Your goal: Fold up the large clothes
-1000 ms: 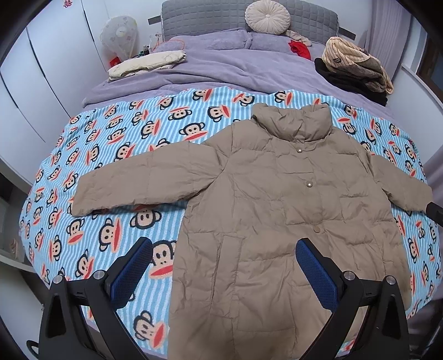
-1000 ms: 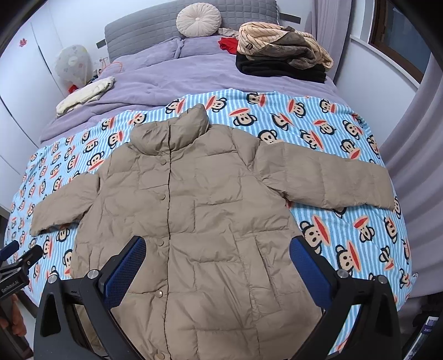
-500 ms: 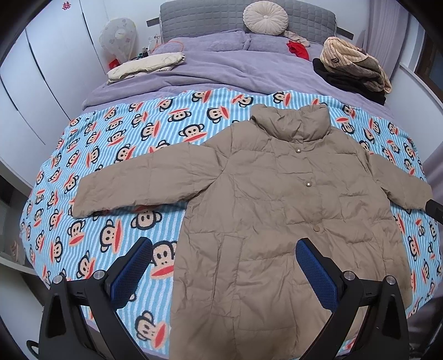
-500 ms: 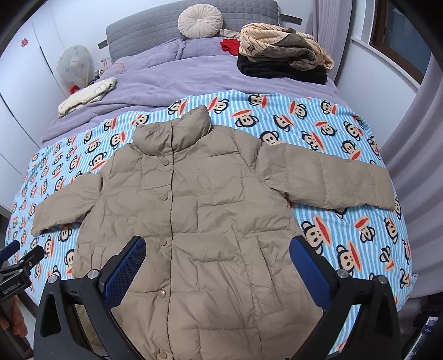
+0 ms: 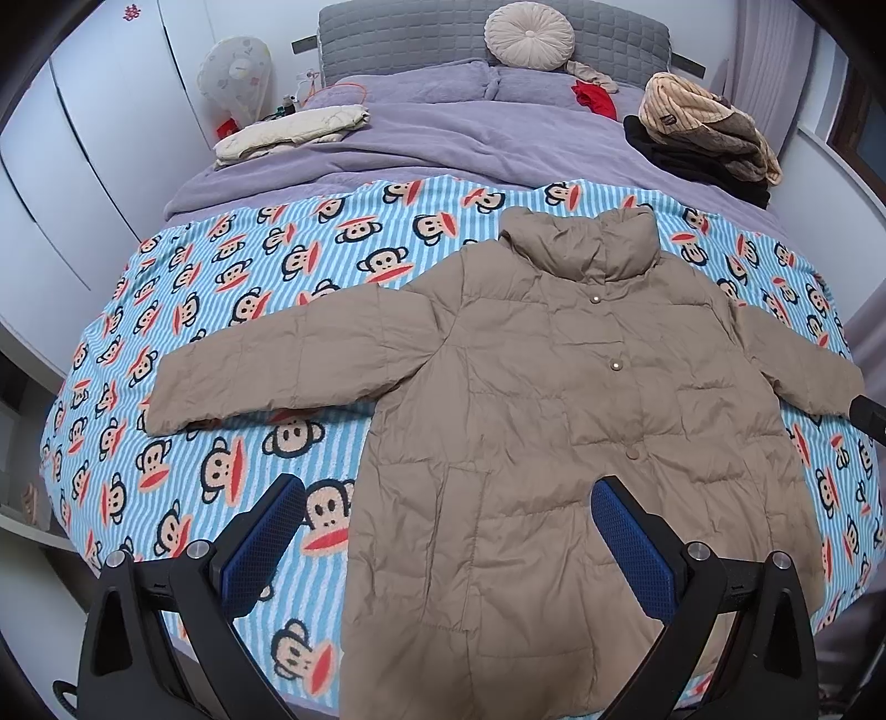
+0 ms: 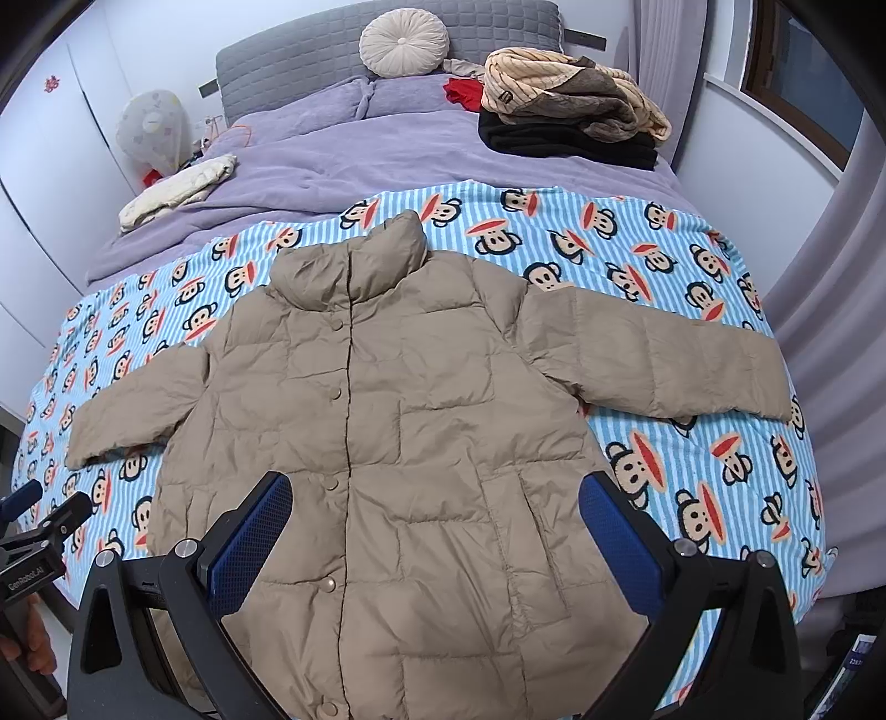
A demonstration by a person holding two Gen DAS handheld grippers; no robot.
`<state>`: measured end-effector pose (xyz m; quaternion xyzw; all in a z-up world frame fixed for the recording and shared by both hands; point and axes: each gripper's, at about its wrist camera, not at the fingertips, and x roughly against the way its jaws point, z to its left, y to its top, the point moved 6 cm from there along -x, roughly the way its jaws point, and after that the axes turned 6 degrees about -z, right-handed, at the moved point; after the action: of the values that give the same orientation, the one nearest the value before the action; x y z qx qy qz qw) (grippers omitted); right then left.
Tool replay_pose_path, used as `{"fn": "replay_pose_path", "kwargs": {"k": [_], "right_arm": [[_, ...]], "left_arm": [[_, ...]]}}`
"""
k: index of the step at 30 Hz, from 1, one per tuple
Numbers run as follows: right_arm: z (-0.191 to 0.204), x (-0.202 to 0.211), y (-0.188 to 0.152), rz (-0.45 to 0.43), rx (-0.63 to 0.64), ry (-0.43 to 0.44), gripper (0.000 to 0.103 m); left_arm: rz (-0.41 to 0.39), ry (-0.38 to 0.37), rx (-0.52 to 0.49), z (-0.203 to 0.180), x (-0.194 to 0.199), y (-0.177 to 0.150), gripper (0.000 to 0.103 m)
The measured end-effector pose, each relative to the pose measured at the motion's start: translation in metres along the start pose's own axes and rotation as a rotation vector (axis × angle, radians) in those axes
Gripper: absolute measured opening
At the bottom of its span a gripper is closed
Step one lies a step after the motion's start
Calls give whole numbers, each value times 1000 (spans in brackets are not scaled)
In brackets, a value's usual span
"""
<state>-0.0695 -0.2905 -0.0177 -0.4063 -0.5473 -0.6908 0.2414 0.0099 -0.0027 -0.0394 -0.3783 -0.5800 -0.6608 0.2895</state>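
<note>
A tan puffer jacket (image 5: 581, 421) lies flat, front up and buttoned, on a blue striped monkey-print blanket (image 5: 232, 310), both sleeves spread out sideways. It also shows in the right wrist view (image 6: 421, 432). My left gripper (image 5: 443, 531) is open and empty, held above the jacket's lower left part. My right gripper (image 6: 437, 526) is open and empty above the jacket's lower middle. The left gripper (image 6: 39, 515) shows at the left edge of the right wrist view.
The blanket (image 6: 692, 266) covers the near half of a bed with purple bedding (image 5: 443, 144). A pile of folded clothes (image 5: 703, 133) sits at the far right, a cream garment (image 5: 288, 130) at the far left, a round cushion (image 5: 529, 33) by the headboard.
Both views have shifted only slightly; the jacket lies the same and both grippers stay open.
</note>
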Motion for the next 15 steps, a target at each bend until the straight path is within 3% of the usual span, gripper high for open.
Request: {"fn": "replay_pose_path", "kwargs": {"k": [15], "right_arm": [[1,0,-1,1,0,2,103]], "left_arm": [[1,2,4,-2,-1,-1,103]]}}
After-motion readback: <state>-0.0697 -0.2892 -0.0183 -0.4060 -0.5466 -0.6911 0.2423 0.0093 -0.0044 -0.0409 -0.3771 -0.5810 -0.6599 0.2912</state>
